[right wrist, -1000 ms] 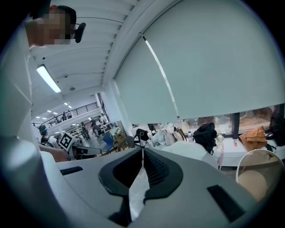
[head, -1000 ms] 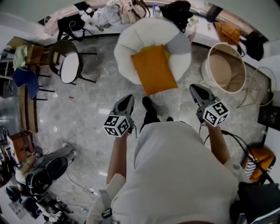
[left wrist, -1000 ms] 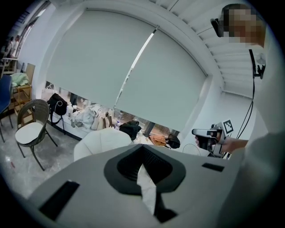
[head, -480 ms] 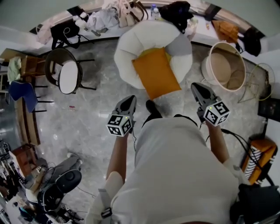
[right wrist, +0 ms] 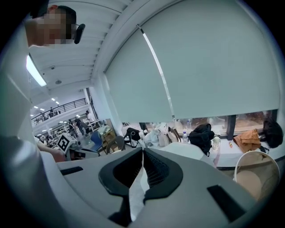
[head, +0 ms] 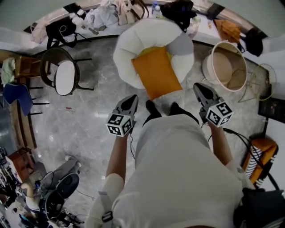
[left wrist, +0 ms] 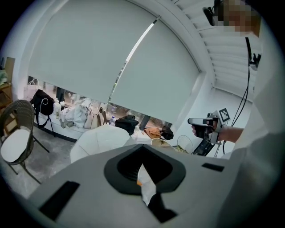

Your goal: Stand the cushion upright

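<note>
Marker cubes: one per tool, black-and-white square patterns, no words on them.

Head view, left to right:
- Left edge: one blue-seated chair [head: 18, 94].
- Beside it, one round dark wicker chair with a white seat pad [head: 65, 77], on the grey marble floor [head: 95, 100].
- Lower centre-left: left tool [head: 130, 99]. Its jaws are pressed together with nothing between them. It is held over the floor, apart from the cushion.
- Upper centre: one orange square fabric cushion [head: 156, 71]. It lies flat on the seat of one white round puffy armchair [head: 133, 42], with its lower corner hanging past the seat's front edge.
- Just below the armchair, between the tools: the person's two black shoes [head: 151, 107].
- Top centre, behind the armchair: one black bag [head: 178, 11].
- Next to it: a white tabletop [head: 205, 39] carrying loose items too small to name.
- Centre-right: right tool [head: 199, 88]. Its jaws are pressed together and hold nothing. It is near the armchair's right side, not touching it.
- Upper right: one round beige tub [head: 225, 67], standing on the floor.
- Beside the tub: one wire basket [head: 260, 82].
- Lower right: one orange bag with a striped panel [head: 260, 156].
</note>
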The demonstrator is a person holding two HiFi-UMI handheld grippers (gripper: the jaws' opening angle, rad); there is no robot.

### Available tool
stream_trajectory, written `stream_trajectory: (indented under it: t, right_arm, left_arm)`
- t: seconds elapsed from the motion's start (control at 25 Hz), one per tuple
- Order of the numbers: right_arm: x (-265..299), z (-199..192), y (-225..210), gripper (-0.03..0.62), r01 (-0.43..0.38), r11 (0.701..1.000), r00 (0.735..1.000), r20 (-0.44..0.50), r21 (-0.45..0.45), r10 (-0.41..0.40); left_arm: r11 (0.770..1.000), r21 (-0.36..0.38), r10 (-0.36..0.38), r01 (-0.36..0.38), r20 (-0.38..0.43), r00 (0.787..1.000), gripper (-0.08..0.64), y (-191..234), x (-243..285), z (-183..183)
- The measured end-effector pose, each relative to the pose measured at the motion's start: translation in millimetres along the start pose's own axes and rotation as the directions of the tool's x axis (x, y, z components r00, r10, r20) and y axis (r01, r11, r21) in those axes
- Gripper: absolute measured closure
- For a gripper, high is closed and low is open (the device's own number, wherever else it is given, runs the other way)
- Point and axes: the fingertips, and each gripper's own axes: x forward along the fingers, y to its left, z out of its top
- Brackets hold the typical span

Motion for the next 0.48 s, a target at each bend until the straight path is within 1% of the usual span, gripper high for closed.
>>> stream_trajectory:
  t: [0.12,0.28,0.48]
  right_arm:
    - [8.0,4.8,0.8,0.557,-0.018,0.999,1.000,-0.018,-0.042,0.017]
    - [17.0,7.4,-2.8,0.557,-0.074,0.994,0.997,-0.045,-0.083,0.070]
    - [34.4,6.7,-26.2,0.557,-0.136,0.983,0.988,-0.089,-0.126,0.125]
  left_arm:
    - [1.000,-0.001,-0.009,0.009,-0.005,1.000,0.558,-2.0,3.1,2.4]
    - [1.000,-0.025,-0.005,0.004,-0.011,1.000,0.558,-6.8,11.3,3.0]
    - [0.999,-0.052,0.014,-0.014,0.008,1.000,0.558,-18.2,32.4,8.8]
